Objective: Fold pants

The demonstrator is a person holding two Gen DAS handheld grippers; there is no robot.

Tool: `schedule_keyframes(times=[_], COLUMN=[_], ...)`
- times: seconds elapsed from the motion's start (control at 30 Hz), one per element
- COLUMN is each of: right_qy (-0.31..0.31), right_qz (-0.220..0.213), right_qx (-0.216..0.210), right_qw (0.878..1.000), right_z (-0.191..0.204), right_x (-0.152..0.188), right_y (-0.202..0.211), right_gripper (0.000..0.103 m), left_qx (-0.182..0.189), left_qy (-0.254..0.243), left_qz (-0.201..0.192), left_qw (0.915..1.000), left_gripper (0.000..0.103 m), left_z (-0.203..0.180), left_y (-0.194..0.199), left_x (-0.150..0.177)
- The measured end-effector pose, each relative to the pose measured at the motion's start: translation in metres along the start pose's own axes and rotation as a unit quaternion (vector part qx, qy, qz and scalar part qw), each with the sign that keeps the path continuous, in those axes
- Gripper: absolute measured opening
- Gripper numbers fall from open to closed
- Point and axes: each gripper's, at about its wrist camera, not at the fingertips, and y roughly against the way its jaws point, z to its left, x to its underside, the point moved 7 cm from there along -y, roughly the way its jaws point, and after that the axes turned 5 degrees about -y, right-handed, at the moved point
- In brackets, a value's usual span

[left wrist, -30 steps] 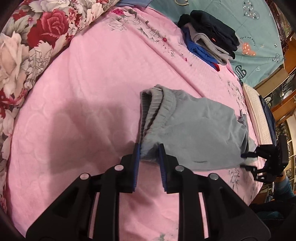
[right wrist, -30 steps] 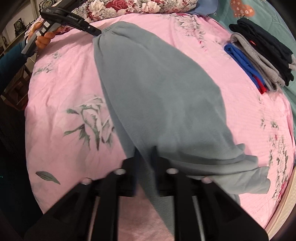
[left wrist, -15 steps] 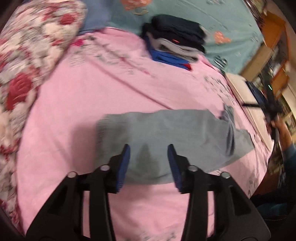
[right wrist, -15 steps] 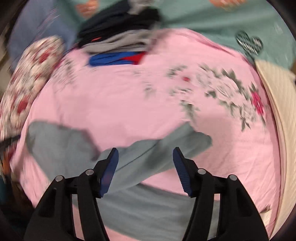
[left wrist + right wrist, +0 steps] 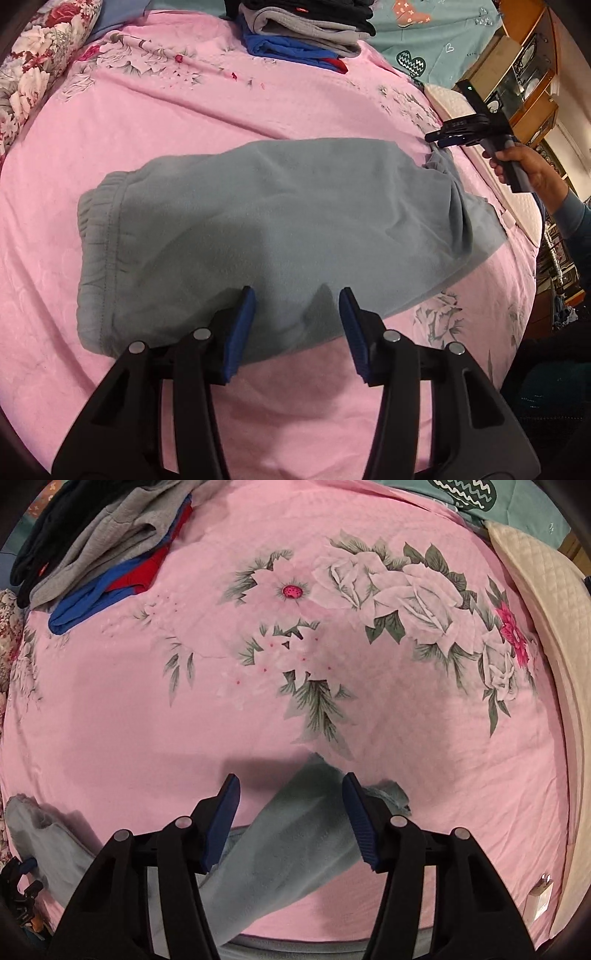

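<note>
1. A bed covered by a pink bedspread [image 5: 155, 122] printed with pale roses and green leaves fills both views. This soft, faintly textured cloth is the work surface.
2. A pair of grey fleece pants [image 5: 280, 221] lies flat across the middle of the bedspread, folded in half lengthwise. The elastic waistband is at the left of the left wrist view; the leg ends reach toward the right edge of the bed.
3. The left gripper [image 5: 297, 314] hovers over the near edge of the pants. Its blue-padded jaws are spread wide and hold nothing.
4. The right gripper [image 5: 290, 801] is likewise spread wide and empty. It sits just over the rumpled leg ends of the pants [image 5: 295, 834], which point up between its jaws.
5. A stack of folded clothes [image 5: 306, 33], black and grey over blue and red, rests at the far side of the bed, well apart from the pants.
6. Only the left wrist view shows the room: a red-and-white floral pillow [image 5: 33, 70] at far left, a teal sheet [image 5: 436, 40] with heart patterns behind the stack, and wooden furniture [image 5: 524, 85] at upper right. It also shows the person's right hand [image 5: 524, 166] gripping the other tool's handle beside the leg ends.
7. Only the right wrist view shows the large rose print up close, a cream quilted pad [image 5: 546, 602] along the right edge of the bed, and a small white tag near the lower right corner.
</note>
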Motion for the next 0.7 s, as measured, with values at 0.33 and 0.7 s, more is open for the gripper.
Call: schedule_keyframes(times=[0.33, 0.7], right_qy=[0.019, -0.094], right_qz=[-0.031, -0.165], right_qx=[0.020, -0.155], right_qw=[0.999, 0.970], right_z=[-0.009, -0.074], right_x=[0.021, 0.061], right_y=[0.012, 0.130], right_gripper=[0.003, 0.003], left_qx=[0.019, 0.008], left_qy=[0.007, 0.024], left_qz=[-0.007, 0.011], left_qw=[0.9998, 0.9996], left_gripper=[0.053, 0.053], left_z=[0.001, 0.006], left_y=[0.001, 0.002], left_x=[-0.001, 0.000])
